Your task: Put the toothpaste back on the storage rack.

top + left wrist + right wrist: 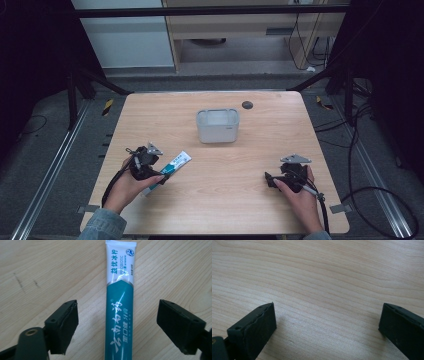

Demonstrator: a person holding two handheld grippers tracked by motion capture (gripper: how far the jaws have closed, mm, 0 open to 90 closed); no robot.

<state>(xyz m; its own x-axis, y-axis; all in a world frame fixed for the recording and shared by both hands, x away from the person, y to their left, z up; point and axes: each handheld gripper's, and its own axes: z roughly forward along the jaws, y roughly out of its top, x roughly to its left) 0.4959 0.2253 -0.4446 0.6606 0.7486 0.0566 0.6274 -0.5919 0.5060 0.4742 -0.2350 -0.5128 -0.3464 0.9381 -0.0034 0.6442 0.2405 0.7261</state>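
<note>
A teal and white toothpaste tube (pixel 120 302) lies flat on the wooden table (pixel 220 200), its white crimped end pointing away from me. My left gripper (pixel 117 322) hovers over the tube's teal part with a jaw on either side, and clear gaps show between both pads and the tube. In the high view the tube (pixel 175 164) sticks out from under the left gripper (pixel 150 165) at the table's left front. My right gripper (pixel 327 322) stands open over bare wood, and it rests at the table's right front (pixel 280 177).
A translucent plastic box (pixel 217 126) stands near the middle of the table, toward the back. A small dark round disc (pixel 247 104) lies near the far edge. Cables trail from both grippers off the front edge.
</note>
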